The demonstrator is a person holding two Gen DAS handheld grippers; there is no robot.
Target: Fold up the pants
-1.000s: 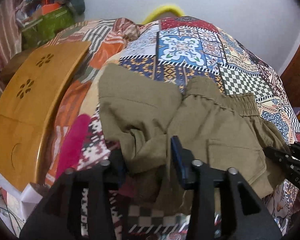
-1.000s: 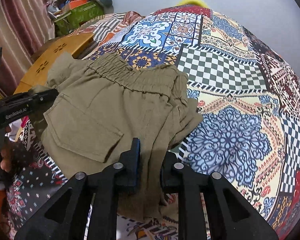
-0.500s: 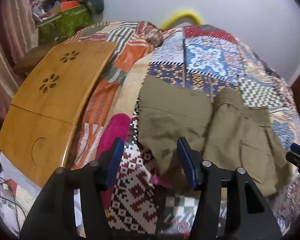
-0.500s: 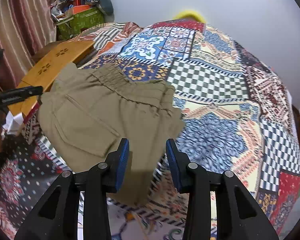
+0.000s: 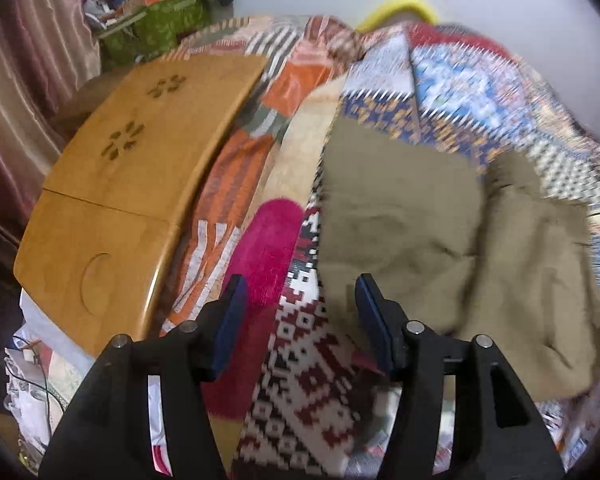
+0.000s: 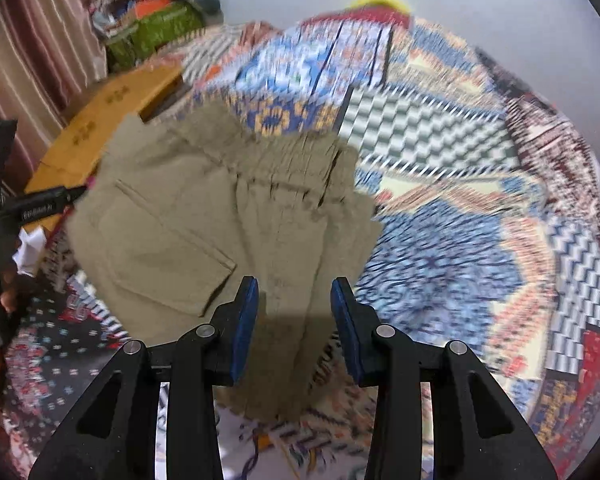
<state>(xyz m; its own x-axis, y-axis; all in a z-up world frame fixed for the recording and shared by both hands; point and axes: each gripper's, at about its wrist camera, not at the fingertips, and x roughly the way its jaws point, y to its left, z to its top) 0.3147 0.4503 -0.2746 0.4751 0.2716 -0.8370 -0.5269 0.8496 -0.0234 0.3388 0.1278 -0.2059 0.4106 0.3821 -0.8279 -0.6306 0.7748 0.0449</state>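
At the far left stands a wooden lap table (image 5: 132,184) with flower cut-outs, at the left edge of the bed, and behind it a green bag (image 5: 156,32) sits by the curtain. My left tool (image 5: 300,312) hangs over the patchwork quilt (image 5: 312,392) with its blue pads apart; its jaws have just been opening and nothing is between them, only the red-and-white pattern and a pink patch (image 5: 272,248) below. To the right of it the olive pants (image 5: 440,236) lie folded and a little crumpled on the quilt, with the elastic waistband at the far side. My right tool (image 6: 294,312) is above the near edge of the pants (image 6: 228,216); its jaws have also just been opening, and the pads stand apart with the cloth lying under the gap, not pressed. Further right the quilt (image 6: 460,240) is bare.
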